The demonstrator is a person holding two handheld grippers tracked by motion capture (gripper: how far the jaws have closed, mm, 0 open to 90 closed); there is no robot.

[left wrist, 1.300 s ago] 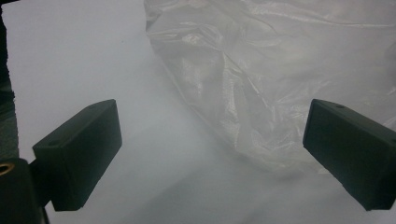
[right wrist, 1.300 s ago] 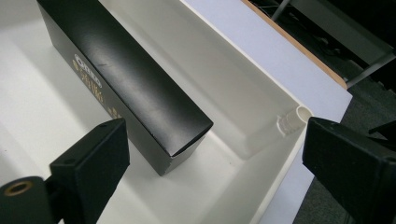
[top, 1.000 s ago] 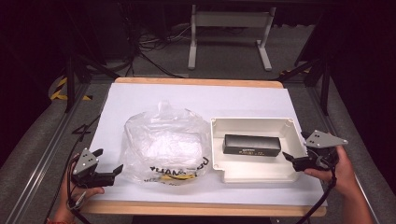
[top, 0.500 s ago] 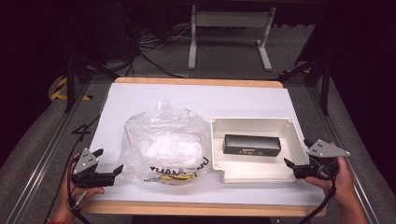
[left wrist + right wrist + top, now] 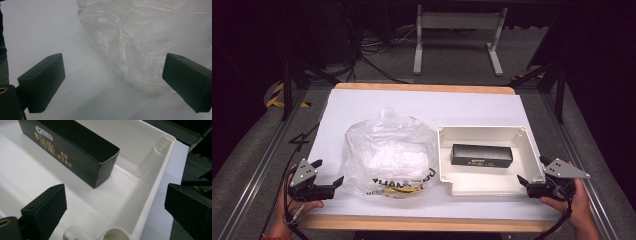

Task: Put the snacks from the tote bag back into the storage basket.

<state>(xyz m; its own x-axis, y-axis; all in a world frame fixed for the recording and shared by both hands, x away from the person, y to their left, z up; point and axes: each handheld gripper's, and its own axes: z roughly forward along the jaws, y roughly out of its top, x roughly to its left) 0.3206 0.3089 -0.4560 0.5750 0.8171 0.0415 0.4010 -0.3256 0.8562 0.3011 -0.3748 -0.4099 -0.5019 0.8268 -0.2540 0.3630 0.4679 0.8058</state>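
Black box (image 5: 481,155), white tray (image 5: 484,183), clear bag (image 5: 387,152).

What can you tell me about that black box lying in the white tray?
The black box is a long, slim carton, apparently cardboard, with white and gold print on its side, including the word OREO. It looks closed. It lies flat on the floor of the white tray, its length across the table. Nothing else touches it.

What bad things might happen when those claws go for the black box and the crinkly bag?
The right gripper straddles the white tray wall, one jaw inside and one outside; closing there would likely pinch the wall, not the black box. The plastic bag is loose and crumpled, so the open left gripper might catch only a fold and drag it.
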